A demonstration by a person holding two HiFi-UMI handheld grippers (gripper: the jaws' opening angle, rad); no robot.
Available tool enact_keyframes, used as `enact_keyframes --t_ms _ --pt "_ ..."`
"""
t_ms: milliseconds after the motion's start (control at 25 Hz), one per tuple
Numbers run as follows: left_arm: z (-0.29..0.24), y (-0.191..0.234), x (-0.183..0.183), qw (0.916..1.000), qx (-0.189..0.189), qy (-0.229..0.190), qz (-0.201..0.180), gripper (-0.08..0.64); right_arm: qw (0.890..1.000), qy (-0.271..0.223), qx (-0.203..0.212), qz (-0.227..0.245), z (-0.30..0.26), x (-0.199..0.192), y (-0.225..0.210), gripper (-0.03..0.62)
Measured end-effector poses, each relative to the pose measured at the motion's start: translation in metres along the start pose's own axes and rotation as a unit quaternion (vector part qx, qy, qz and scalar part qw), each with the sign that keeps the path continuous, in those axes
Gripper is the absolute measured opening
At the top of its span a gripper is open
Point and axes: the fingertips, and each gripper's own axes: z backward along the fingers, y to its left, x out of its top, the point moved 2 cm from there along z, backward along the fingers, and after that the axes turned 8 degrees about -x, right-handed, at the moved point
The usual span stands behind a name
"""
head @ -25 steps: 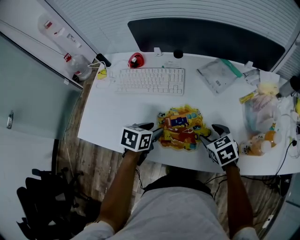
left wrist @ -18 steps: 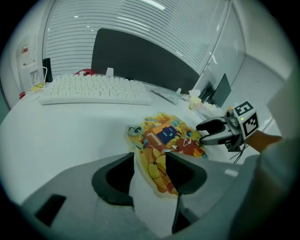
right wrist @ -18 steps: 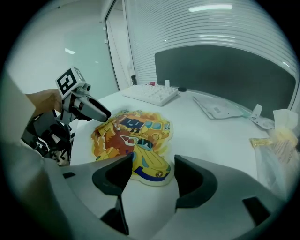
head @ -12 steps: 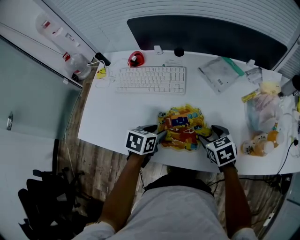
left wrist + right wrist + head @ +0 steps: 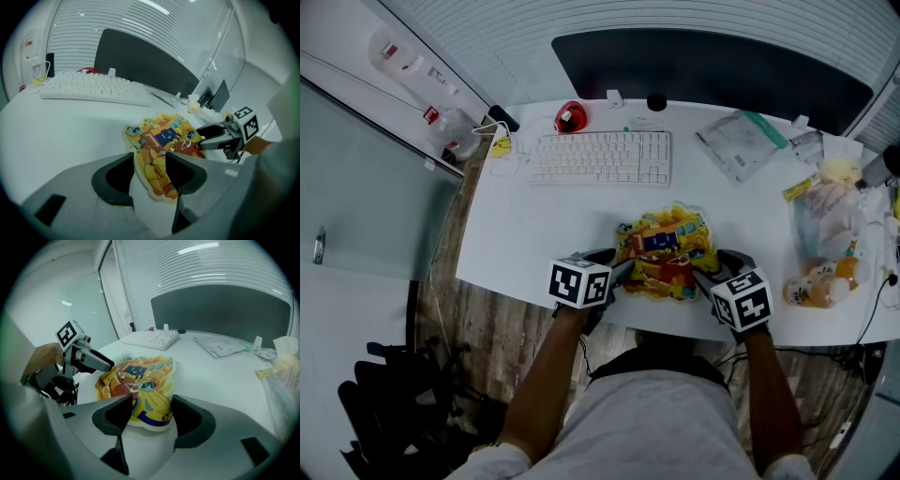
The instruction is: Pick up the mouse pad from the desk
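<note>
Fingers (image 5: 112, 178) of the left gripper (image 5: 149, 159) are held apart, the mouse pad (image 5: 164, 136) edge seen between them. Right gripper (image 5: 151, 404) fingers (image 5: 192, 420) are likewise spread around its opposite edge. Pad is located on the white table (image 5: 516, 234), near the front.

Your left gripper (image 5: 619, 270) and right gripper (image 5: 705, 274) flank the mouse pad (image 5: 664, 248) at the near edge of the table (image 5: 511, 239), both with jaws apart. Left of the pad you have open white tabletop. Ahead, a bare strip separates the pad from the keyboard (image 5: 602, 158). On your right, filled plastic bags (image 5: 825, 239) crowd the table, and a clear pouch (image 5: 739, 145) lies farther back.
</note>
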Motion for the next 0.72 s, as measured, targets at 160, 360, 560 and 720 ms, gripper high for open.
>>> enact_keyframes --t_ms 160,360,560,720 --pt "-0.001 0.000 -0.002 0.9998 0.007 0.007 -0.016 0.217 0.999 -0.009 0.030 -0.029 0.002 0.001 0.002 0.242" --pt "0.001 0.000 -0.001 0.9996 0.002 -0.002 -0.028 0.215 0.996 -0.042 0.066 -0.037 0.009 0.009 0.007 0.231" --pt "0.004 0.001 -0.001 0.9994 -0.002 -0.011 -0.031 0.202 0.993 -0.090 0.076 -0.003 0.022 0.023 0.015 0.175" --pt "0.007 0.001 -0.002 0.9992 -0.007 -0.023 -0.033 0.194 0.990 -0.120 0.069 0.032 0.032 0.029 0.017 0.155"
